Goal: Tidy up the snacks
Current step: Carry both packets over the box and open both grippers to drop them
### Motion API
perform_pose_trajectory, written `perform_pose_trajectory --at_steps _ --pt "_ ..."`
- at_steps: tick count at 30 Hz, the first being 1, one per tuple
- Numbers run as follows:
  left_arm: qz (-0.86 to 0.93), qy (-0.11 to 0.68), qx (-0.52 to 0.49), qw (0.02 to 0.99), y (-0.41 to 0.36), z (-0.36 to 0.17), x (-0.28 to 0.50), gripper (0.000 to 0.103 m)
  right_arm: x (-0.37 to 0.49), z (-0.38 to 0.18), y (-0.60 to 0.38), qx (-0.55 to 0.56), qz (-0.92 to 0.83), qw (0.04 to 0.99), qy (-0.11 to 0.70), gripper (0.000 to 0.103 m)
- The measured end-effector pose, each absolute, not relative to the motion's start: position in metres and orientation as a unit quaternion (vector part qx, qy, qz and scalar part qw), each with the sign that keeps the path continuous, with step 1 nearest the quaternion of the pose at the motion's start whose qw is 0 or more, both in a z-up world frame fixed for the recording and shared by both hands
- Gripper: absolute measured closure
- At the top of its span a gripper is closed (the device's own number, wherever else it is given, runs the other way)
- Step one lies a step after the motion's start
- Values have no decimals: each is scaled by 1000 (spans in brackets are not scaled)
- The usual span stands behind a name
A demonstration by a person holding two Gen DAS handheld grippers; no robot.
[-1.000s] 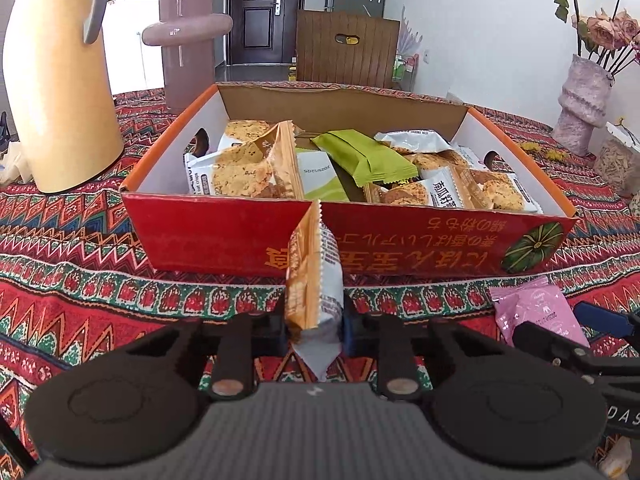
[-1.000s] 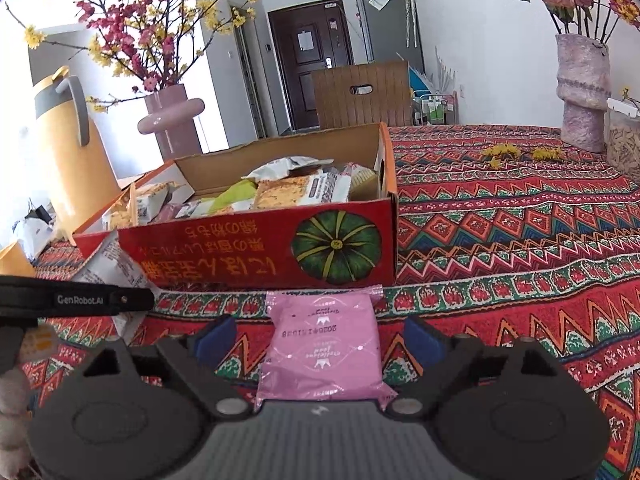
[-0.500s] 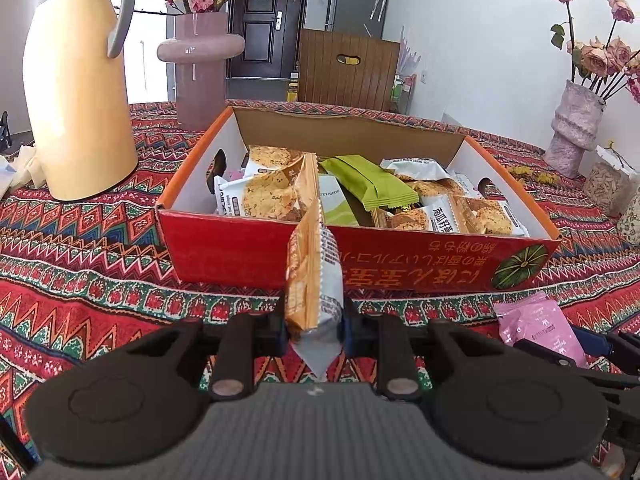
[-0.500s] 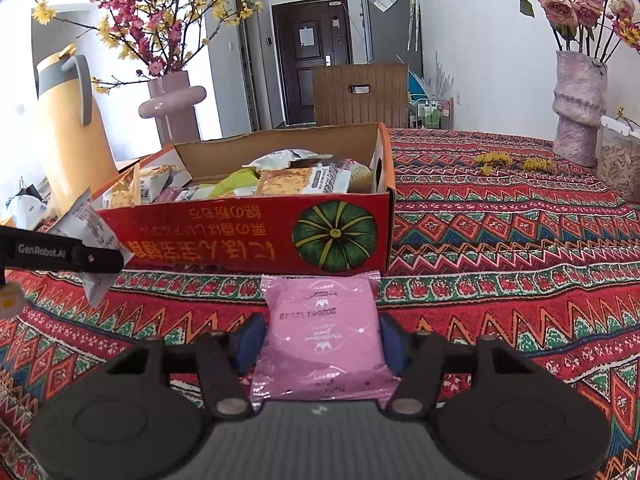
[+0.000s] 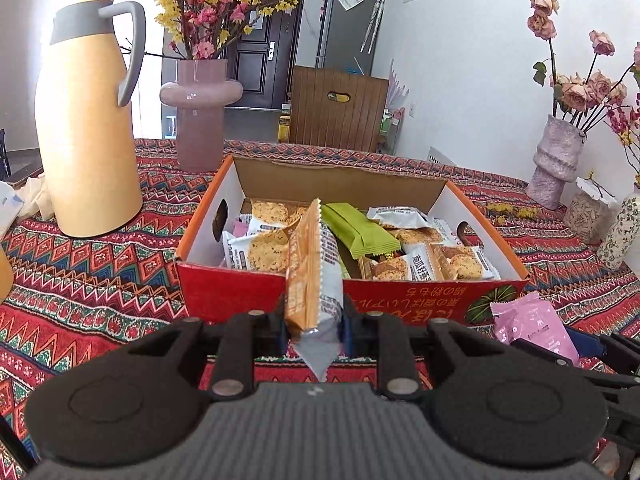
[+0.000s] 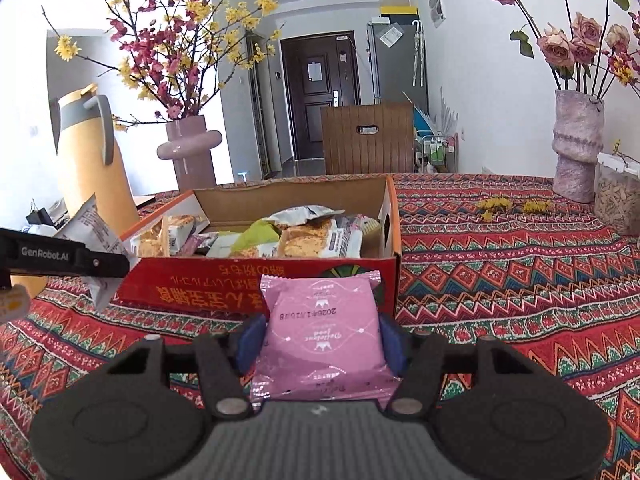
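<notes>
My left gripper is shut on an orange and grey biscuit packet, held on edge above the cloth just in front of the red snack box. The box holds several biscuit packets and a green bar. My right gripper is shut on a pink snack packet, lifted in front of the box's right front corner. The pink packet also shows in the left wrist view. The left gripper with its packet shows at the left of the right wrist view.
A yellow thermos jug and a pink vase of blossoms stand behind the box on the left. A rough lilac vase and patterned jars stand at the right. The patterned tablecloth spreads right of the box.
My right gripper closed on the pink packet and lifted it off the cloth. Both grippers rose, so the box now sits lower in both views. The left gripper kept its packet.
</notes>
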State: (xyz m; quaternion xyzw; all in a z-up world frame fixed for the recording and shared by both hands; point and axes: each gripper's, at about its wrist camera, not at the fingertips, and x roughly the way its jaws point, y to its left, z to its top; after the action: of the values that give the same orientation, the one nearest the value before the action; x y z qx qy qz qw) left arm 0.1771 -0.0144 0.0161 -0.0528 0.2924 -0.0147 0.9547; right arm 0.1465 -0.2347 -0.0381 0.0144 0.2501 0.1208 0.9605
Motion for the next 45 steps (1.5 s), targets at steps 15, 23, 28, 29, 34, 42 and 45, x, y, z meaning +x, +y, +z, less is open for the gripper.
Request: perform_pose_trajectory --at_steps 15,23,28,29,34,42,45 --pt "-13 251 -50 967 -22 55 224 79 203 9 -211 0 138 973 185 43" --pt "8 264 -54 963 -20 48 271 79 262 9 -194 -4 132 972 193 43" --pt "18 276 -59 959 -16 37 293 79 283 -2 -188 -5 126 970 207 43" --pt "21 277 -59 959 -15 35 295 78 286 -4 -186 -4 124 970 210 43" --pt "30 267 -58 962 -12 32 293 46 289 -6 -186 -2 118 970 214 17" --pt "39 201 -45 978 -3 46 246 0 262 -1 -195 0 107 971 212 0" --pt "35 190 -35 980 -2 48 222 0 241 0 -200 -4 109 971 214 0"
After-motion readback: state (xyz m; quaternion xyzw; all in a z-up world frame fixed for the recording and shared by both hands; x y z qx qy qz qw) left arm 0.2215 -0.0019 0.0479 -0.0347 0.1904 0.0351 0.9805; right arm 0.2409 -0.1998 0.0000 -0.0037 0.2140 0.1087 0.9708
